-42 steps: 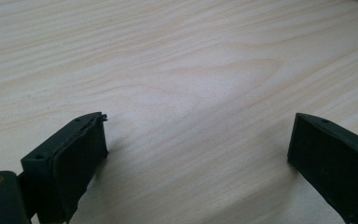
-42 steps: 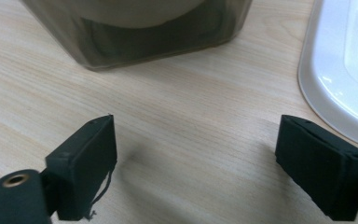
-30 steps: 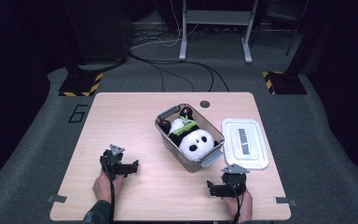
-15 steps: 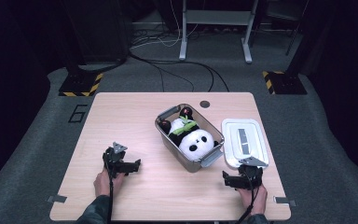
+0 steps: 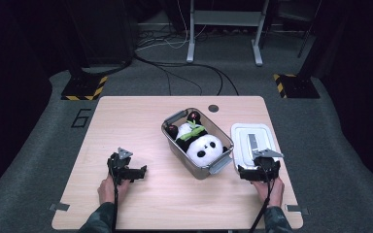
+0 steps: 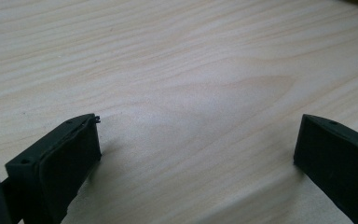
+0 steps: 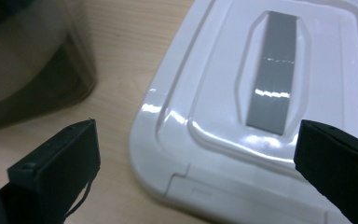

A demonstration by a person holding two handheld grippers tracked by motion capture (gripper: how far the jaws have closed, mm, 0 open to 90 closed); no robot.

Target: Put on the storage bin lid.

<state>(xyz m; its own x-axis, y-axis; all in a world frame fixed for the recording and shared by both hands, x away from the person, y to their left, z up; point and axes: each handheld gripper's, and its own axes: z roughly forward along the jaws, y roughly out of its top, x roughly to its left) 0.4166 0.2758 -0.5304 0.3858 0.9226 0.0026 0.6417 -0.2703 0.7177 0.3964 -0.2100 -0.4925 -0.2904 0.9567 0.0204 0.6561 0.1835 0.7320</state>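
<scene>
**Reaching for the lid: a glancing grip could skate it away**

Hovering with jaws spread wide, the right gripper (image 5: pixel 258 171) faces the white lid (image 7: pixel 270 107), which lies flat on the table (image 5: pixel 126 121) just beside the clear bin (image 5: pixel 175 145) holding the panda plush (image 5: pixel 204 147). Its glossy edge may slip from the pads. The left gripper (image 5: pixel 126 170), also spread, rests empty.

The high view looks forward and down on the whole table (image 5: pixel 141 121). The right gripper view sits close above the white lid (image 7: pixel 279 93), ahead of its jaws, shared with the high view

The panda (image 5: pixel 203 145) lies in the bin (image 5: pixel 174 148) — the lid (image 5: pixel 251 141) just right of it — on the table (image 5: pixel 126 121).
</scene>
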